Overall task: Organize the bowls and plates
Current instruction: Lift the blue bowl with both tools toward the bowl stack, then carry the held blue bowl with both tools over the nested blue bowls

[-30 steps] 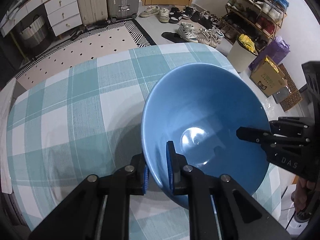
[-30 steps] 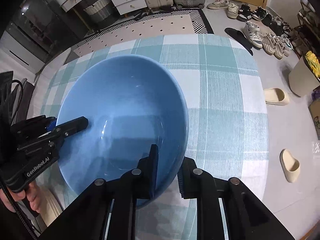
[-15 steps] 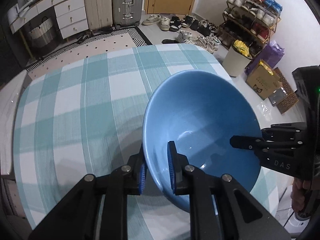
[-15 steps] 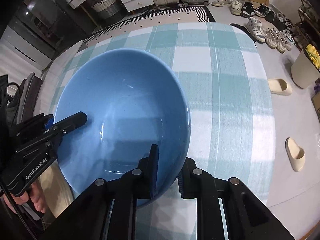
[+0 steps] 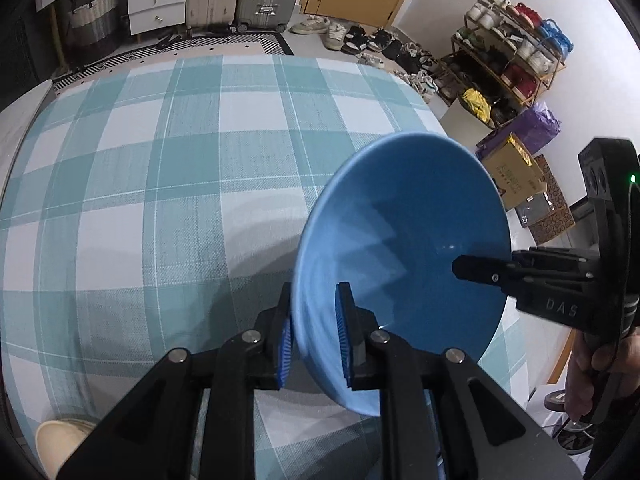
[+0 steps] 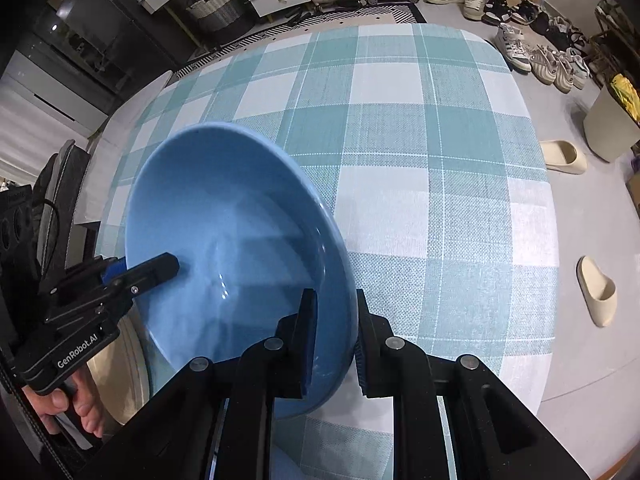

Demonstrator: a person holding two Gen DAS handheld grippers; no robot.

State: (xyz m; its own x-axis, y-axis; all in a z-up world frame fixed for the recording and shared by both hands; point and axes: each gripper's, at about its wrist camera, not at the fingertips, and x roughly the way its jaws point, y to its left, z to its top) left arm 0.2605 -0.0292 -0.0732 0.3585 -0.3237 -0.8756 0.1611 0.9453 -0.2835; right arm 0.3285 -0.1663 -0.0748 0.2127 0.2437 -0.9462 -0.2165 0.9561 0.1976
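Observation:
A large blue bowl (image 5: 404, 248) hangs tilted above the checked tablecloth, held from two sides. My left gripper (image 5: 314, 336) is shut on its near rim, one pad inside and one outside. On the opposite rim my right gripper (image 6: 334, 340) is shut too, with the wall between its pads. In the left wrist view the right gripper (image 5: 464, 269) reaches into the bowl from the right. The left gripper (image 6: 170, 266) enters the right wrist view from the left, a hand below it. A cream plate (image 5: 60, 444) lies at the table's near left; its edge (image 6: 132, 364) shows beneath the bowl.
The teal and white checked table (image 6: 420, 160) spreads out beyond the bowl. On the floor to the right are slippers (image 6: 596, 292), a bin (image 6: 612, 124), a cardboard box (image 5: 516, 172) and a shoe rack (image 5: 516, 40). Suitcases and drawers stand at the far wall.
The bowl and both grippers have travelled together toward the near side of the table; more tablecloth now shows beyond the bowl, and the cream plate has come into view at the lower left.

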